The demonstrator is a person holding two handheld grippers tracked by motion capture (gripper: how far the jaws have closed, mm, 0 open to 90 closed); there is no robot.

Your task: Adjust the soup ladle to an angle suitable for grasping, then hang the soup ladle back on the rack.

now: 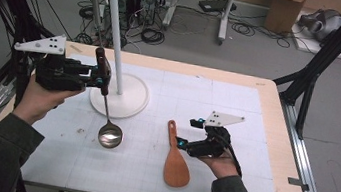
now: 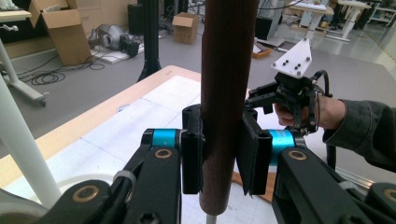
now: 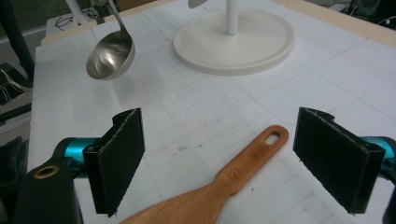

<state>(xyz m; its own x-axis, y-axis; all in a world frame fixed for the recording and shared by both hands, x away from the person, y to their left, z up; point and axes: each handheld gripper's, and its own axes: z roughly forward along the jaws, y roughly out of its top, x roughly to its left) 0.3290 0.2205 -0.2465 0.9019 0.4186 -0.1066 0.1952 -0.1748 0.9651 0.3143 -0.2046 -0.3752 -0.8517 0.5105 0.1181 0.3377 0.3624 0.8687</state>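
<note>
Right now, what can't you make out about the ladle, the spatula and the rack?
- Ladle: in the left gripper view, bowl cut off by the bottom edge; part of the handle hidden behind the jaws.
- Spatula: in the right gripper view, blade cut off by the bottom edge; handle stamp too small to read.
- Rack: in the high view, hooks cut off by the top edge.

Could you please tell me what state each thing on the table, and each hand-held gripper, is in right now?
Steel ladle with dark wooden handle: held hanging, bowl downward over the white mat.
Flat wooden rice spatula: lying on the mat, not gripped.
White hook stand with round base: upright, its visible hooks empty.
Left hand-held gripper: shut on the ladle's handle.
Right hand-held gripper: open, jaws on either side of the spatula's handle, not touching it.
</note>
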